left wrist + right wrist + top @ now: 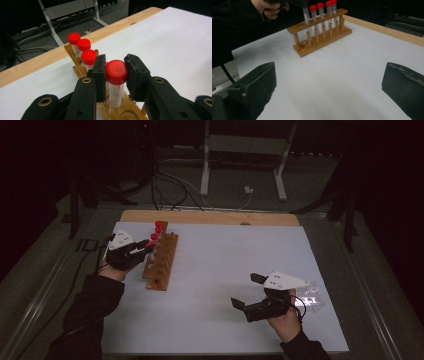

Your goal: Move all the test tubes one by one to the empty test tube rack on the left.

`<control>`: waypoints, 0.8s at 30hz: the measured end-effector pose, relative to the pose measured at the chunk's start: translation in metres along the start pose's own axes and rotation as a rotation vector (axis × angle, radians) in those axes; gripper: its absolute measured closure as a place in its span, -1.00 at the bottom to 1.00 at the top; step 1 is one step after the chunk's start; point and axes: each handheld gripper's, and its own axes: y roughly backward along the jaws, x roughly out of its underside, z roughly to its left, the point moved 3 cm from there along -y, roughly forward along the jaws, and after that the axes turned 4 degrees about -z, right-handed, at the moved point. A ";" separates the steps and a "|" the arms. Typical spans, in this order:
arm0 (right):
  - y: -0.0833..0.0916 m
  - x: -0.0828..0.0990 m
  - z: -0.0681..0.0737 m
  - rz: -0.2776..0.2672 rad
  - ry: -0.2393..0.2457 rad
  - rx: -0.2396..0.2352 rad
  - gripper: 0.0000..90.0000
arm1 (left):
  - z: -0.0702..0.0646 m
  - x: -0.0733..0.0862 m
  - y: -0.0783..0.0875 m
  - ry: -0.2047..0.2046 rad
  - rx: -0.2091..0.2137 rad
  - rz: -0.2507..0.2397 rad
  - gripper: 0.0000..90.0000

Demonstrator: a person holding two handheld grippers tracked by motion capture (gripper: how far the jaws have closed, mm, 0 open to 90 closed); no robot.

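A wooden tube rack stands at the table's left, and it holds several clear tubes with red caps. My left gripper is shut on the red cap of the nearest tube, which stands upright in a rack hole. In the high view the left gripper reaches the rack from its left side. My right gripper is open over bare table at the front right, far from the rack. In the right gripper view its own gripper holds nothing, and the rack stands ahead.
A clear plastic packet lies by the right hand near the table's right edge. The white table top has a wooden strip along its far edge. Metal stand legs and cables are on the floor beyond.
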 end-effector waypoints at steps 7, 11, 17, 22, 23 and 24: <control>0.001 0.000 -0.001 -0.003 -0.001 0.000 -1.00 | -0.003 0.010 -0.008 -0.013 -0.002 0.041 0.60; 0.001 0.000 -0.001 -0.004 -0.002 0.002 -1.00 | -0.002 0.013 -0.009 -0.011 -0.003 0.043 0.60; 0.001 0.000 -0.002 -0.003 -0.001 0.003 -1.00 | -0.003 0.012 -0.009 -0.019 -0.002 0.057 0.59; 0.002 0.000 -0.003 -0.008 -0.004 0.008 -1.00 | -0.006 0.007 -0.003 0.005 0.003 0.039 0.21; 0.003 0.000 -0.003 -0.008 -0.005 0.008 -1.00 | -0.006 0.006 -0.001 0.008 0.005 0.036 0.11; 0.003 0.000 -0.003 -0.007 -0.006 0.010 -1.00 | -0.007 0.004 0.001 0.010 0.002 0.039 0.02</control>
